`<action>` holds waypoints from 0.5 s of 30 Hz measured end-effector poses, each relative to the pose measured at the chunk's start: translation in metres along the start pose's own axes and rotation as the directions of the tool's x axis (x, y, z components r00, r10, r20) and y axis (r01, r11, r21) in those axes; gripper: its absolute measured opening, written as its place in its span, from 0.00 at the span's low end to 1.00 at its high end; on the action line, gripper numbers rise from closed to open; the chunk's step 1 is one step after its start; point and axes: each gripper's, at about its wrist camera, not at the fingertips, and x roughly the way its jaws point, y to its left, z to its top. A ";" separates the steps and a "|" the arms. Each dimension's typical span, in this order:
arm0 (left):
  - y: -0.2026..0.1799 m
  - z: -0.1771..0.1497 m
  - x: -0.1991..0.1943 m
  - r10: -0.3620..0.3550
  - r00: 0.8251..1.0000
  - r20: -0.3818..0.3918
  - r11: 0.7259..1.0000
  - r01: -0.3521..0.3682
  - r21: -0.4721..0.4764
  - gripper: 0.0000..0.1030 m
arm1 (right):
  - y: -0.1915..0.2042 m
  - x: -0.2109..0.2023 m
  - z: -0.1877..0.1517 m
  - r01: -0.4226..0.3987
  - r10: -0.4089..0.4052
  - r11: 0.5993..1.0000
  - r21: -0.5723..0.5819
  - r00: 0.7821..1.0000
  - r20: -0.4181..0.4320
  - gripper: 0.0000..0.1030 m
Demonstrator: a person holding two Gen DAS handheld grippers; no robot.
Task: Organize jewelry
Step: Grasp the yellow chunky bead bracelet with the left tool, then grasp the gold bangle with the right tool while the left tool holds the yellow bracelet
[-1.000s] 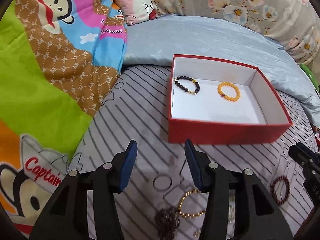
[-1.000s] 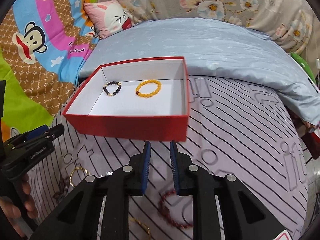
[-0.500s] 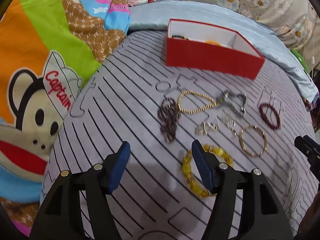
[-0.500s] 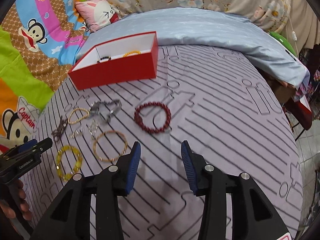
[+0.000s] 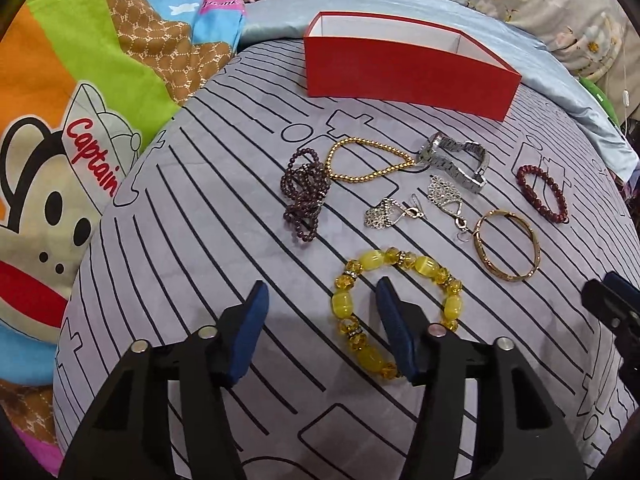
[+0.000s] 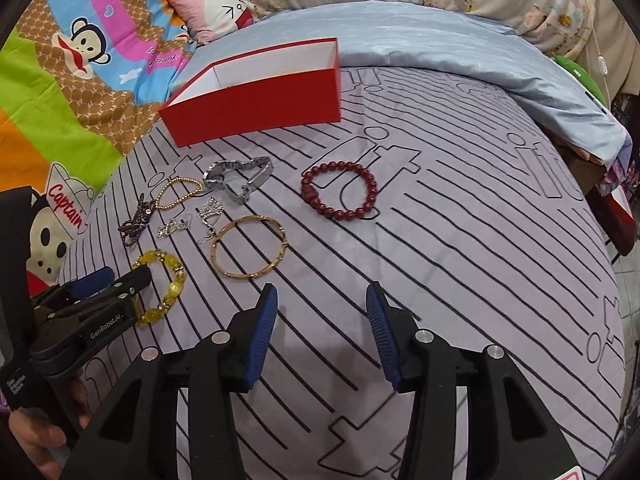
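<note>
Cartoon monkey blanket (image 5: 80,92) beside a pink pillow (image 6: 216,10) (bunny-faced).

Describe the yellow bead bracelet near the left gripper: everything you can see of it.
The yellow bracelet is a closed loop of glossy, translucent beads: large oval pale-yellow ones alternating with small faceted amber ones and tiny sparkly spacers. It lies flat on the striped bedsheet, apart from the other jewelry. The open left gripper hovers at it, with one blue finger over the inside of the loop, hiding part of it. Actual contact cannot be told.
</note>
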 end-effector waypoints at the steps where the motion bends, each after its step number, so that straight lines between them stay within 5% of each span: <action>1: 0.000 0.001 0.000 -0.004 1.000 0.000 1.000 0.004 0.009 0.42 | 0.002 0.003 0.001 -0.003 0.003 1.000 -0.004 1.000 -0.004 0.44; 6: 0.001 0.003 -0.001 -0.034 0.999 -0.007 0.999 0.034 0.018 0.10 | 0.012 0.017 0.010 -0.003 0.003 1.000 -0.024 1.000 -0.010 0.44; 15: 0.011 0.004 -0.006 -0.106 0.994 -0.023 0.994 0.106 -0.015 0.10 | 0.021 0.042 0.030 0.002 -0.003 0.999 -0.039 1.000 -0.018 0.36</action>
